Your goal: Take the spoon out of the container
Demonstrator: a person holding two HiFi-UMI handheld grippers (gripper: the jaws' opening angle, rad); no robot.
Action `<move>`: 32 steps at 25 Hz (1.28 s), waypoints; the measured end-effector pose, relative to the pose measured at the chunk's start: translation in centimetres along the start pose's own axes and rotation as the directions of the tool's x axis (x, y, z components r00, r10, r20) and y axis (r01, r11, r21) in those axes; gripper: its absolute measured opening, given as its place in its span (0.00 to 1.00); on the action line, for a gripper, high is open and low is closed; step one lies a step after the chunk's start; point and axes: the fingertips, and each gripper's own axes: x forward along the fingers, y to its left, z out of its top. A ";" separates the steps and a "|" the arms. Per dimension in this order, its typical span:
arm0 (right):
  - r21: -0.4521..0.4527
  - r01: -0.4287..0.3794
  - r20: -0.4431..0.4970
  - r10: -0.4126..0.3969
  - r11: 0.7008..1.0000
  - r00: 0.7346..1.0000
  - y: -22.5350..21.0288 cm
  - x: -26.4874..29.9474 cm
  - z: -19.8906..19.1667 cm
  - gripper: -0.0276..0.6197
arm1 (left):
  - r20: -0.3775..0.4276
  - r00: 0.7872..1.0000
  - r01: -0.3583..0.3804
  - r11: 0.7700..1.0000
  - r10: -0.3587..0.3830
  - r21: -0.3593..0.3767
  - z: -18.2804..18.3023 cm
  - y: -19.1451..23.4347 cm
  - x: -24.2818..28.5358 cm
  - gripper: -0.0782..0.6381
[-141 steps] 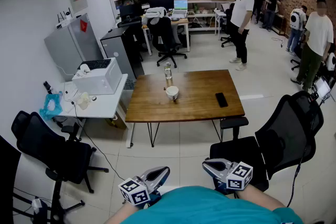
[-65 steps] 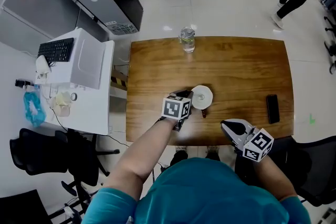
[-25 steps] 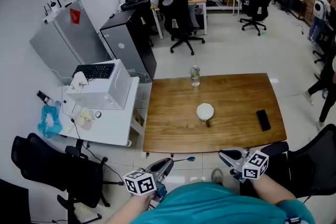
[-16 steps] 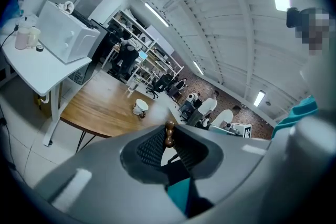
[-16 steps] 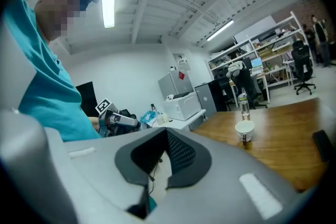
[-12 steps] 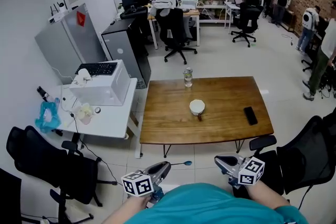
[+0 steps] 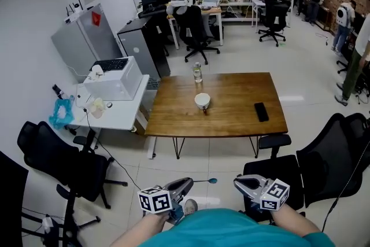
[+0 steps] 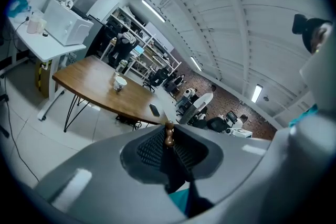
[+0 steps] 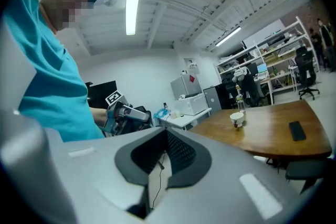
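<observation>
The white cup-like container (image 7: 202, 101) stands near the middle of the wooden table (image 7: 231, 118), far from both grippers. My left gripper (image 7: 188, 184) hangs close to my body, well short of the table, shut on the spoon (image 7: 206, 181). The thin handle sticks out to the right and ends in a blue bowl. In the left gripper view the spoon's brown knobbed end (image 8: 168, 134) sits pinched between the pads, and the container (image 8: 120, 83) is small and distant. My right gripper (image 7: 238, 181) is held beside the left, shut and empty; its view shows the container (image 9: 237, 119) across the table.
A water bottle (image 7: 197, 72) stands at the table's far edge and a black phone (image 7: 261, 111) lies at its right. Black office chairs (image 7: 324, 153) flank me. A white side desk (image 7: 113, 107) with a printer sits left of the table. People stand at the far right.
The table and container now lie farther from the grippers than a second ago. The left gripper stays shut on the spoon low by my body. The right gripper has barely moved.
</observation>
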 end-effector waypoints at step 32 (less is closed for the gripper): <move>-0.001 0.080 0.021 -0.080 0.997 0.997 15.6 6.4 1.4 0.04 | 0.104 0.992 0.068 0.998 -0.067 0.000 0.8 -4.8 -20.2 0.18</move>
